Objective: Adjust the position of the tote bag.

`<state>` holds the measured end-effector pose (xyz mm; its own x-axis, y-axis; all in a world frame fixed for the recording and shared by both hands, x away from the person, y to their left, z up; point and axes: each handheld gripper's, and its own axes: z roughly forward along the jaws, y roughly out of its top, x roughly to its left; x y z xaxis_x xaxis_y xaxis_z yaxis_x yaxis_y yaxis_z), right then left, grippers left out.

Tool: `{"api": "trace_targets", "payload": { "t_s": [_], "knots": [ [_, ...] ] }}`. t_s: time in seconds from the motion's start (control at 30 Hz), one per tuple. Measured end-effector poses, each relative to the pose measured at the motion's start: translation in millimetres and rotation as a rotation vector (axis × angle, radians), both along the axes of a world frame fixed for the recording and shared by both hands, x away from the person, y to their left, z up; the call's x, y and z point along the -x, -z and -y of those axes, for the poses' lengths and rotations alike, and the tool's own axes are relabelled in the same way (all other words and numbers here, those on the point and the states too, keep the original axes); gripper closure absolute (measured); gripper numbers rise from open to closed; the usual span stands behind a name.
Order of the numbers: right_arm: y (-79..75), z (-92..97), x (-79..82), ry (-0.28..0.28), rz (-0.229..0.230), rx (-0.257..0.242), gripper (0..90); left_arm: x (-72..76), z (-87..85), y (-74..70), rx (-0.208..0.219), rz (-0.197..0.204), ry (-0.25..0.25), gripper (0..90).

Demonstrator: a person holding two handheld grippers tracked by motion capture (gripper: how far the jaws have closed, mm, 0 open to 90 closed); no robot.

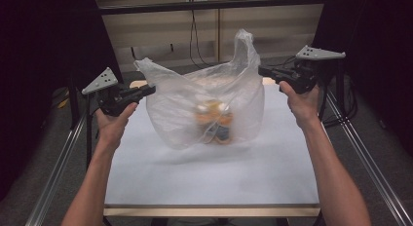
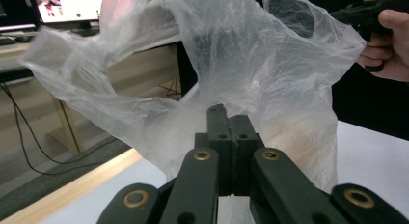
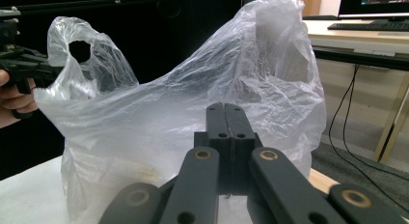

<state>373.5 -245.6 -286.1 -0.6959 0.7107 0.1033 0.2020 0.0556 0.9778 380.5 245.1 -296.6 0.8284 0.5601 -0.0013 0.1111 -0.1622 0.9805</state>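
Both my forearms reach out; left gripper [image 1: 148, 89] and right gripper [image 1: 263, 71] are clamped on the thin translucent plastic bag [image 1: 209, 109], lifting it above the white desk [image 1: 204, 172]. Next I should raise evenly, I think.

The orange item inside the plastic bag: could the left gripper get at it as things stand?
Probably not. The left gripper is shut on the plastic bag at its rim, and the orange item sits low inside, behind the film. It would have to let go first.
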Motion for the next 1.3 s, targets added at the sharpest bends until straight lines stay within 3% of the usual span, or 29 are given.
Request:
{"api": "trace_targets", "payload": {
  "t_s": [0.3,0.4,0.57,0.67,0.73,0.77,0.83,0.87,0.9,0.93,0.97,1.0,1.03,1.07,1.17,1.3],
  "knots": [
    [-13.3,5.0,18.0,-0.005,0.038,0.003,90.0,10.3,-1.8,-15.6,0.005,0.028,0.021,90.0],
    [-24.6,7.6,30.8,-0.007,0.071,0.001,90.0,13.2,-1.5,-19.4,0.004,0.032,0.026,90.0],
    [-27.7,10.8,36.5,-0.007,0.078,0.031,90.0,13.0,-1.1,-18.8,-0.004,0.025,0.031,90.0],
    [-29.5,12.6,35.4,-0.011,0.082,0.018,90.0,11.9,0.7,-17.2,-0.004,0.019,0.030,90.0],
    [-32.1,11.4,26.6,-0.007,0.059,0.018,78.1,10.0,2.9,-16.3,-0.001,0.015,0.039,90.0],
    [-32.1,11.4,26.6,-0.007,0.059,0.018,78.1,10.0,2.9,-16.3,-0.001,0.015,0.039,90.0],
    [-30.2,8.7,15.0,-0.011,0.033,0.021,64.6,9.8,5.7,-15.1,-0.004,0.012,0.041,90.0],
    [-30.2,8.7,15.0,-0.011,0.033,0.021,64.6,9.8,5.7,-15.1,-0.004,0.012,0.041,90.0],
    [-29.3,7.5,10.3,-0.004,0.029,0.019,58.6,9.5,6.4,-14.9,-0.009,0.015,0.042,90.0],
    [-28.4,3.3,-1.3,0.004,0.006,0.020,50.4,8.8,6.9,-15.1,-0.019,0.018,0.049,90.0],
    [-28.4,3.3,-1.3,0.004,0.006,0.020,50.4,8.7,7.7,-15.1,-0.016,0.016,0.046,90.0],
    [-29.0,-1.8,-13.3,0.013,-0.020,0.028,44.5,8.0,7.7,-15.7,-0.023,0.015,0.050,90.0],
    [-29.0,-1.8,-13.3,0.013,-0.020,0.028,44.5,7.6,8.4,-15.9,-0.020,0.016,0.053,90.0],
    [-30.5,-11.1,-26.7,0.014,-0.041,0.047,41.1,8.1,9.5,-15.8,-0.014,0.017,0.055,90.0],
    [-32.6,-26.6,-41.3,0.012,-0.063,0.075,38.9,8.4,9.7,-14.1,-0.026,0.017,0.061,90.0],
    [-33.4,-35.9,-50.0,0.010,-0.075,0.067,34.9,7.1,7.6,-11.1,-0.026,0.016,0.061,90.0]
  ]
}}
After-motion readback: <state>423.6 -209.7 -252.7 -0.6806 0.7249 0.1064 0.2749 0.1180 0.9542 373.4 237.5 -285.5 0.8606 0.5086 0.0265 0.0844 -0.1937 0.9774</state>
